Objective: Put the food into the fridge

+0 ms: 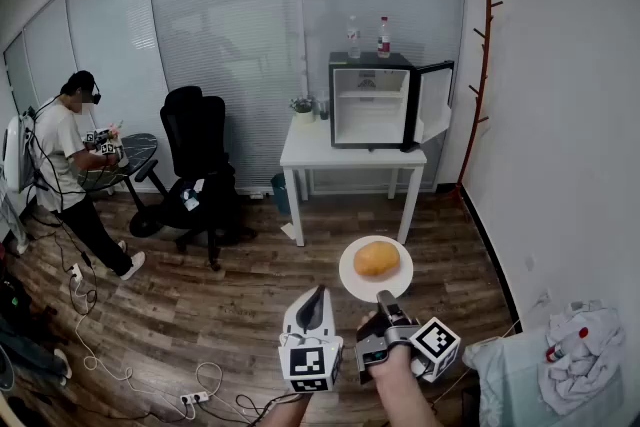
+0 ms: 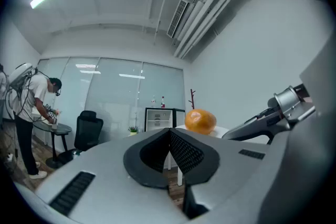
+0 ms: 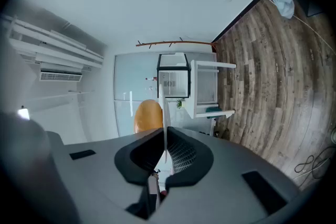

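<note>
An orange-brown bun point(image 1: 376, 258) lies on a round white plate point(image 1: 350, 277) held above the wooden floor. My right gripper point(image 1: 383, 296) is shut on the plate's near rim; in the right gripper view the plate point(image 3: 165, 113) shows edge-on between the closed jaws, with the bun point(image 3: 148, 115) to its left. My left gripper point(image 1: 316, 294) hangs beside the plate, shut and holding nothing, its jaws meeting at the tip point(image 2: 169, 131). The bun point(image 2: 200, 120) shows just beyond it. The small black fridge point(image 1: 372, 100) stands ahead on a white table point(image 1: 312, 151), its door point(image 1: 435, 101) swung open to the right.
Two bottles point(image 1: 368, 37) stand on the fridge and a small plant point(image 1: 303, 108) beside it. A black office chair point(image 1: 198, 165) is at the left. Further left, a person point(image 1: 70, 165) stands by a round table. Cables point(image 1: 190, 385) lie on the floor. A coat stand point(image 1: 482, 85) occupies the right corner.
</note>
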`<action>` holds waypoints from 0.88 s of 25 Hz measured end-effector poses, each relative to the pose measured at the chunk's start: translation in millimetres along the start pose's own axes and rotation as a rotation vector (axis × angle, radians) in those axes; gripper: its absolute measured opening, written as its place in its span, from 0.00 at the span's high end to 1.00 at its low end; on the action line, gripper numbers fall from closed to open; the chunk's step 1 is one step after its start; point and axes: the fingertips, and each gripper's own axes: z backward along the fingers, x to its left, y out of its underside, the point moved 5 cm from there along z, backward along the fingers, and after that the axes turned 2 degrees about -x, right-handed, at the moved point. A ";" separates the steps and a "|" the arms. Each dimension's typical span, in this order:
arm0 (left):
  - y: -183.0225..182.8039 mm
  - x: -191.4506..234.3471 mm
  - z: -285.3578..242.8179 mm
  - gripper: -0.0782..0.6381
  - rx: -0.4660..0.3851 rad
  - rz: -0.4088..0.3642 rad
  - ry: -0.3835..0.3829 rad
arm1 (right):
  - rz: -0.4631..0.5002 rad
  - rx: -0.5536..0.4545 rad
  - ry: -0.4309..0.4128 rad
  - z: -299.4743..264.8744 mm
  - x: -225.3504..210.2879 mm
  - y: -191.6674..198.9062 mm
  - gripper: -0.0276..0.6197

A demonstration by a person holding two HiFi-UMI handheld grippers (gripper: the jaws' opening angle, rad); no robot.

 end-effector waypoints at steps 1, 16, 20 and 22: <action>-0.2 2.9 3.9 0.85 -0.010 -0.003 0.011 | -0.010 -0.003 -0.002 2.8 1.2 7.0 0.90; -11.4 68.5 30.0 0.85 -0.059 0.011 0.058 | 0.004 -0.038 0.005 1.4 4.9 73.0 0.90; -7.1 82.0 27.3 0.85 -0.059 0.012 0.075 | -0.001 -0.047 0.011 -6.1 1.1 83.6 0.90; -6.4 87.8 22.4 0.85 -0.062 0.013 0.079 | 0.000 -0.047 0.009 -14.2 1.1 86.1 0.90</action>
